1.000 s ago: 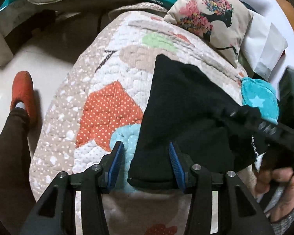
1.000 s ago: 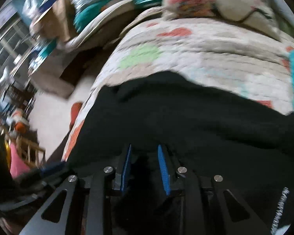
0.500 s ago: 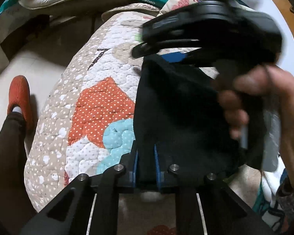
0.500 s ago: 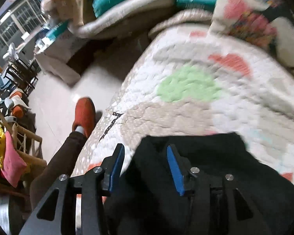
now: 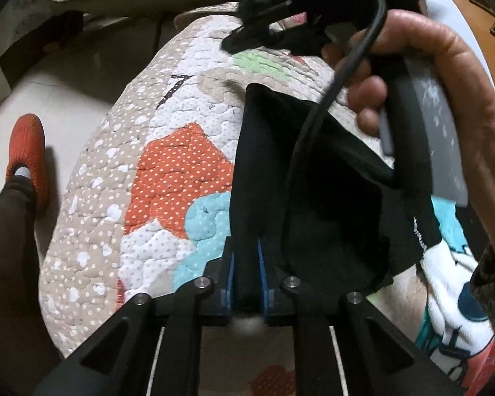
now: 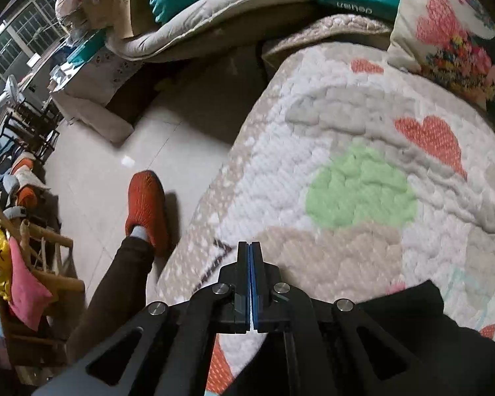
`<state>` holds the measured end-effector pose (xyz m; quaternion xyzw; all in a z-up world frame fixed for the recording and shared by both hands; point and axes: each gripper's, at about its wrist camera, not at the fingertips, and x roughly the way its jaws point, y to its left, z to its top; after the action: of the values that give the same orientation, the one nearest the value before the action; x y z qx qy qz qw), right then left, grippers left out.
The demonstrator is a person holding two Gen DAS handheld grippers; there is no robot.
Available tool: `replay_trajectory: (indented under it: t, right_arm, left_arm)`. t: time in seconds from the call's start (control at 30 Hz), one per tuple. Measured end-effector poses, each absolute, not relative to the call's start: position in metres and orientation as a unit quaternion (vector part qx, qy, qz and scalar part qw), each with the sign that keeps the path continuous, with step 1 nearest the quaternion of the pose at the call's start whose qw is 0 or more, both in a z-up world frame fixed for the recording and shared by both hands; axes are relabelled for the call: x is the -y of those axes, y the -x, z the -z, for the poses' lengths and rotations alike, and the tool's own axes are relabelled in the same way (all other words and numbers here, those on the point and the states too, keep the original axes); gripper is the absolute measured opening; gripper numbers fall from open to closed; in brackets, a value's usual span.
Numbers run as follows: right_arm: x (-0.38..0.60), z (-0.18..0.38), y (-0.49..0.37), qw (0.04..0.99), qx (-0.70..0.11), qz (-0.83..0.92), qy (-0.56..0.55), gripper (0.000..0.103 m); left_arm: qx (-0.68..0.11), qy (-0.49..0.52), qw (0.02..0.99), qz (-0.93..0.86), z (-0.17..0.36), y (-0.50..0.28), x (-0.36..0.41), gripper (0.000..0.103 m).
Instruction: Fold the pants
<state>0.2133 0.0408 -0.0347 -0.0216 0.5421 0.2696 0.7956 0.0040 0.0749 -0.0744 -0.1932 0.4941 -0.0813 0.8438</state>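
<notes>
**Left tongs grip the pants; right tongs closed above the quilt**

Nearest the left wrist camera, the left tongs [image 5: 246, 270] are pinched on a fold at the near end of the black pants [image 5: 313, 198], the cloth filling the gap between the blue pads. The pants lie on the quilted bed cover [image 5: 168, 171], running from the bed's near edge toward its middle, beside the orange dotted patch and the pale blue patch. Over their right part the person's right hand [image 5: 422, 76] holds the right tool, with a black cable hanging down across the fabric.

In the right wrist view, the right tongs [image 6: 250, 283] are shut, pads touching with nothing between them, above the cover near the bed's left edge. The pants show at the lower right. Farther off lie a green patch, a floral pillow [image 6: 452, 33] at the far right, and on the floor an orange slipper [image 6: 147, 208].
</notes>
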Motion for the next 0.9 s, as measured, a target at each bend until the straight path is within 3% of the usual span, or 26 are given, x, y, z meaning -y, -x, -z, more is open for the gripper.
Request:
replay_trajectory:
  t: [0.13,0.2,0.23,0.33,0.57,0.77,0.9]
  right_arm:
    - [-0.002,0.014,-0.201,0.815,-0.523,-0.251,0.003,0.010]
    - [0.025,0.006,-0.180,0.830,-0.507,-0.231,0.013,0.029]
    - [0.043,0.002,-0.165,0.837,-0.499,-0.223,0.025,0.031]
    - [0.082,0.000,-0.130,0.848,-0.489,-0.202,0.030,0.031]
    - [0.128,0.033,-0.056,0.830,-0.495,-0.232,-0.108,0.031]
    - [0.124,0.069,-0.050,0.827,-0.514,-0.208,-0.089,0.027]
    - [0.133,0.053,-0.043,0.846,-0.492,-0.182,-0.093,0.033]
  left_arm:
    - [-0.491,0.212,0.841,0.085,0.067,0.005,-0.094,0.024]
    - [-0.483,0.210,0.847,0.077,0.061,0.007,-0.102,0.025]
    - [-0.476,0.208,0.851,0.073,0.054,0.006,-0.105,0.026]
    - [-0.469,0.209,0.855,0.073,0.045,-0.004,-0.105,0.035]
    - [-0.474,0.145,0.865,0.081,0.051,-0.036,-0.066,0.043]
    - [-0.514,0.114,0.848,0.059,0.079,-0.048,-0.063,0.051]
    - [-0.524,0.123,0.842,0.042,0.067,-0.044,-0.071,0.053]
